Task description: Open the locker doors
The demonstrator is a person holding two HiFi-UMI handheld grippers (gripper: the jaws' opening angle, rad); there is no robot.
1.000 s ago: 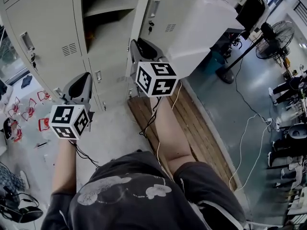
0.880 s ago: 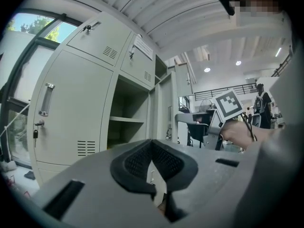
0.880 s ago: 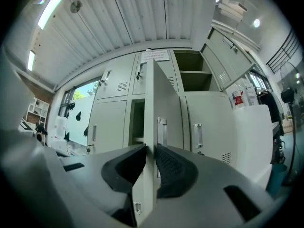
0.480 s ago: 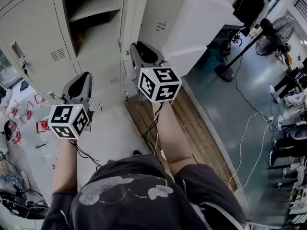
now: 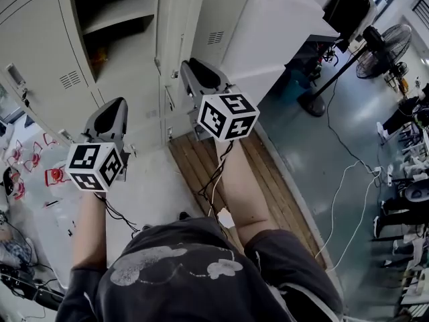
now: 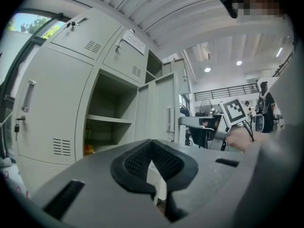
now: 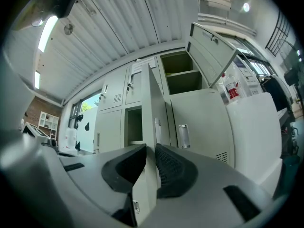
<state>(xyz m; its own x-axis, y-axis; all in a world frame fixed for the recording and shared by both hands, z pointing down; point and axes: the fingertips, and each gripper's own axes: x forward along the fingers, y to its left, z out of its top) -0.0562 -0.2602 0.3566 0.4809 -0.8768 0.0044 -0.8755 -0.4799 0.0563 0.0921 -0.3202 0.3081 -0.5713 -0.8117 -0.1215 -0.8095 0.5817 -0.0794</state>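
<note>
Swinging further out than a second ago, the locker door [image 7: 150,103] now stands edge-on to the right gripper [image 7: 151,148], whose jaws are narrowly closed on its free edge. The whole locker bank [image 5: 37,45] has slid leftward in the head view. Beside it the left gripper [image 6: 152,144] hangs with its jaws pressed together on nothing. Progress looks partial: the shelved compartment [image 5: 110,19] behind the held door is exposed and an upper door [image 7: 209,44] stands ajar. The handled door [image 7: 202,127] just right of the held one and the left-hand door [image 6: 47,108] are shut.
</note>
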